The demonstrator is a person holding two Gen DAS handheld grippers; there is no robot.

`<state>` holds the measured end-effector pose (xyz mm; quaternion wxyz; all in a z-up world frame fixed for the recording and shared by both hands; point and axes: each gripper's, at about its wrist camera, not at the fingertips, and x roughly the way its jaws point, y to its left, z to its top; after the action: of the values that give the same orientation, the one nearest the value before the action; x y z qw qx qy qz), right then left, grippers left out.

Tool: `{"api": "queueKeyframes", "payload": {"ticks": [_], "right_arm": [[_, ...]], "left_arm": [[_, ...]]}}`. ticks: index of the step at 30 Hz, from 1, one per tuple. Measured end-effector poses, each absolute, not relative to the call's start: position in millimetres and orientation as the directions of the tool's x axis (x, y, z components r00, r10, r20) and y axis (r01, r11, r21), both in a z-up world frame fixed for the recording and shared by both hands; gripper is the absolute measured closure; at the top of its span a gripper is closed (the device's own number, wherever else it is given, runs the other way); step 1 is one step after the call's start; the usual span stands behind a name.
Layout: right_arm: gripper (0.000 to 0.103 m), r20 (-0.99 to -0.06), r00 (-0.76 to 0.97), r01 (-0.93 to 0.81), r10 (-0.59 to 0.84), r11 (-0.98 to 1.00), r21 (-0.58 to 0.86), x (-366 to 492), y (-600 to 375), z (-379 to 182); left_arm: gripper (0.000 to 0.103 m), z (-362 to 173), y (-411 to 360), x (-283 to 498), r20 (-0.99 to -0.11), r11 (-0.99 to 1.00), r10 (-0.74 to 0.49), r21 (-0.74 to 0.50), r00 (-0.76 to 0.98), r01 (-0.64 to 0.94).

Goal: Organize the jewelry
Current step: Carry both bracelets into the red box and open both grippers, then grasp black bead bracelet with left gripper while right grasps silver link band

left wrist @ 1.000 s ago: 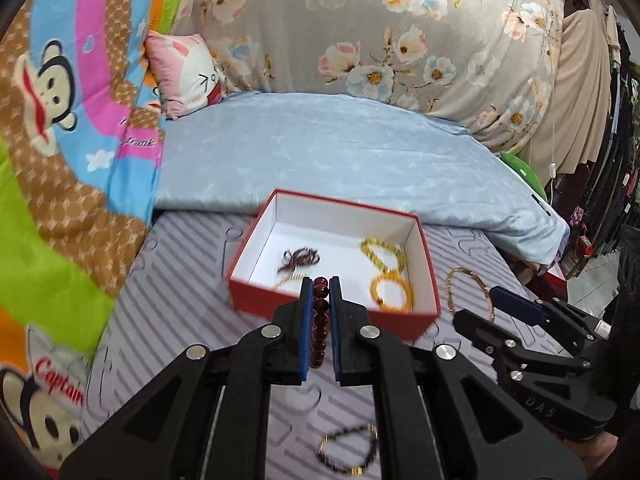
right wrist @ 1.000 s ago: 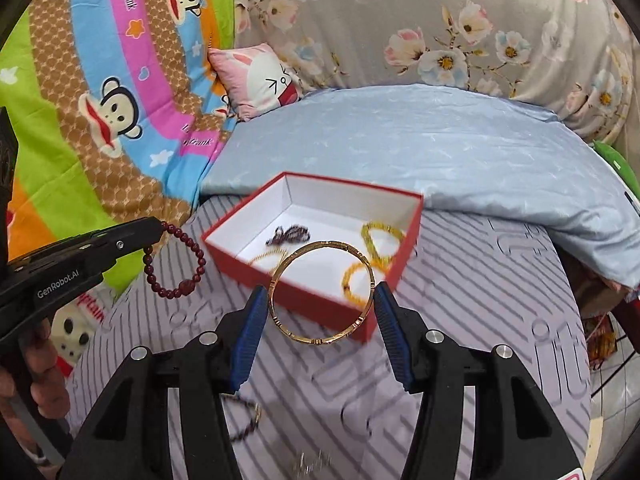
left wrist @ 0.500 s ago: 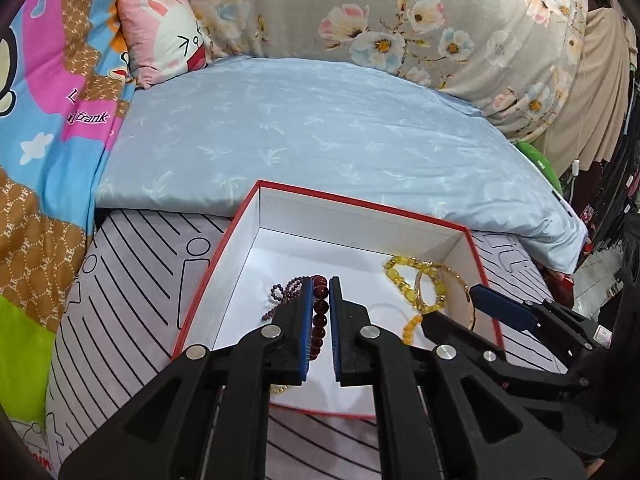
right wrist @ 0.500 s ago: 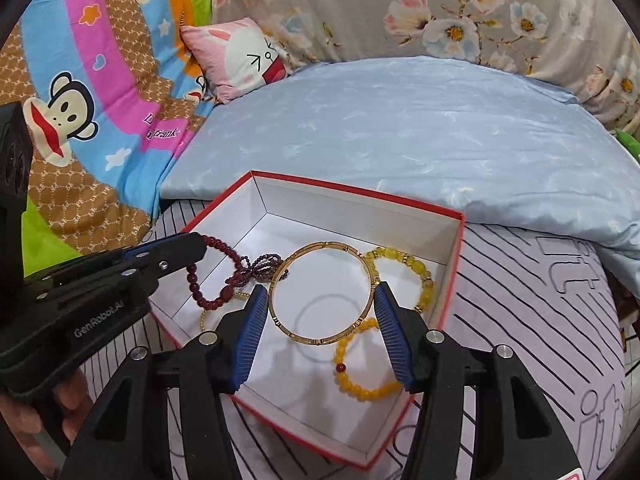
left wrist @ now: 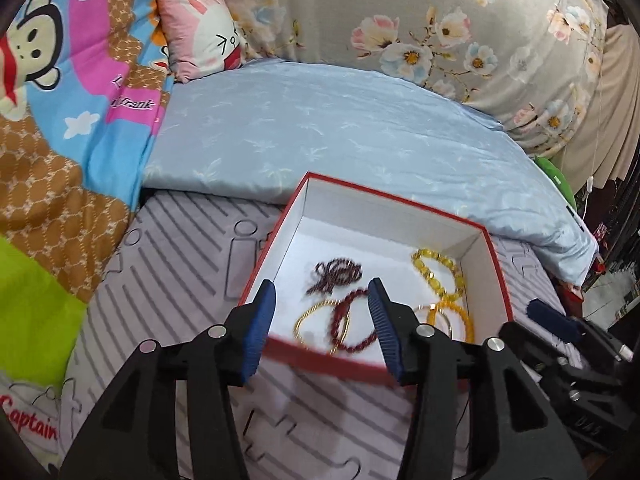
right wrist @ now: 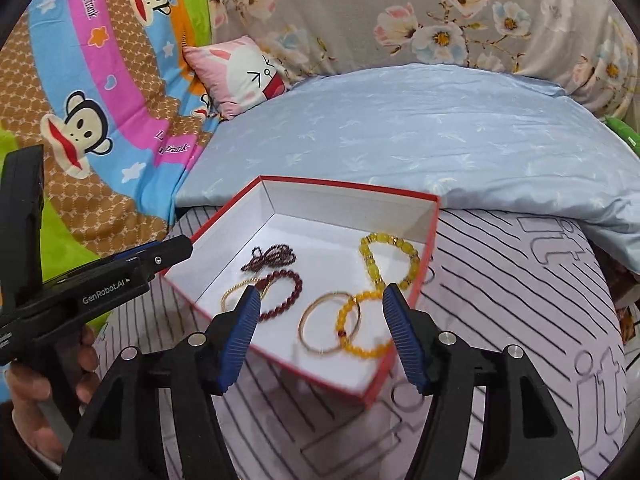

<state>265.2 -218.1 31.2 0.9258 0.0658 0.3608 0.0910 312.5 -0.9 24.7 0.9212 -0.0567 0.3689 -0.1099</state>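
Observation:
A red box with a white inside [left wrist: 498, 276] [right wrist: 430, 236] sits on the striped bed mat. In it lie a dark red bead bracelet [left wrist: 352, 324] [right wrist: 286, 296], a thin gold bangle [right wrist: 316, 334], two yellow bead bracelets [right wrist: 390, 258] [right wrist: 360, 340], a thin gold chain bracelet [left wrist: 310, 318] and a dark bead bundle [right wrist: 270, 258]. My left gripper [left wrist: 322, 326] is open and empty above the box's near edge. My right gripper [right wrist: 324, 330] is open and empty above the box's near corner. The left gripper also shows at the left of the right wrist view [right wrist: 120, 276].
A light blue quilt [right wrist: 420, 136] lies behind the box. A pink bunny pillow [left wrist: 204, 38] and a floral cushion [left wrist: 440, 20] stand at the back. A cartoon monkey blanket [right wrist: 88, 92] lies at the left. The right gripper [left wrist: 568, 344] shows at the right of the left wrist view.
Both grippers opened. The dark red bead bracelet left my left gripper and the gold bangle left my right gripper; both now lie in the box. Both grippers drew back a little.

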Motion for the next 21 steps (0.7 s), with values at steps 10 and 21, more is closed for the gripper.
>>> {"api": "queueKeyframes", "payload": {"ticks": [10, 21], "right_arm": [[0.041, -0.696, 0.700, -0.109, 0.161, 0.987, 0.118, 162, -218, 12], [0.047, -0.752, 0.630, -0.146, 0.192, 0.981, 0.129, 75, -204, -20]], "left_arm": [[0.054, -3, 6, 213, -0.717, 0.980, -0.195, -0.113, 0.669, 0.165], [0.054, -34, 14, 132, -0.763, 0.980, -0.198, -0.145, 0.615, 0.135]]}}
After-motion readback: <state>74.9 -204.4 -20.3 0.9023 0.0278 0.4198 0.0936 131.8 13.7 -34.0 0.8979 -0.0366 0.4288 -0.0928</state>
